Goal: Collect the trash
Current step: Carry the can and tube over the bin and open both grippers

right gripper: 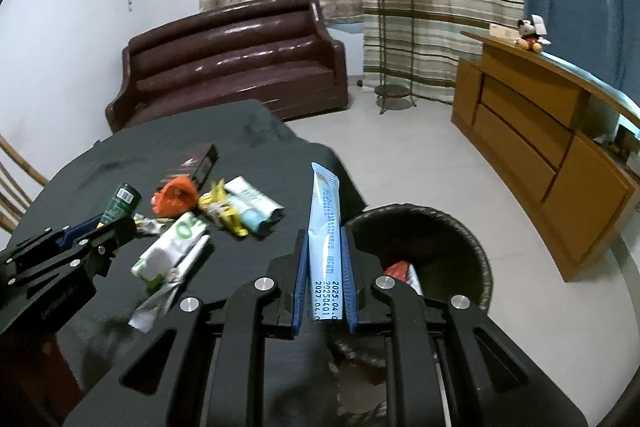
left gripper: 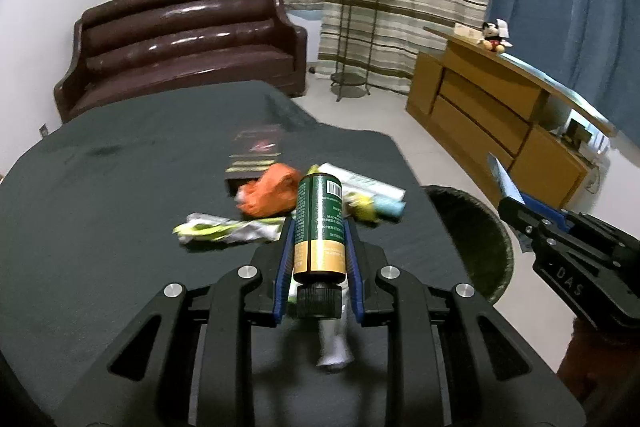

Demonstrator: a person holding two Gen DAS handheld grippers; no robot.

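Observation:
My left gripper (left gripper: pixel 319 227) is shut on a green bottle (left gripper: pixel 320 223) with a gold band and black cap, held above the dark table (left gripper: pixel 100 211). It also shows in the right wrist view (right gripper: pixel 120 205). My right gripper (right gripper: pixel 325 247) is shut on a light blue sachet (right gripper: pixel 326 227), held near the table's right edge beside the black trash bin (right gripper: pixel 452 235). Loose trash lies on the table: an orange bag (left gripper: pixel 268 193), a green-white wrapper (left gripper: pixel 224 231), a white-green packet (right gripper: pixel 170 251), yellow wrappers (right gripper: pixel 224 209).
A dark flat box (left gripper: pixel 256 153) lies behind the trash. The bin (left gripper: pixel 480 227) holds some wrappers. A brown sofa (left gripper: pixel 184 39) stands behind the table, a wooden cabinet (left gripper: pixel 500 115) at right, a plant stand (left gripper: pixel 358 27) by the curtains.

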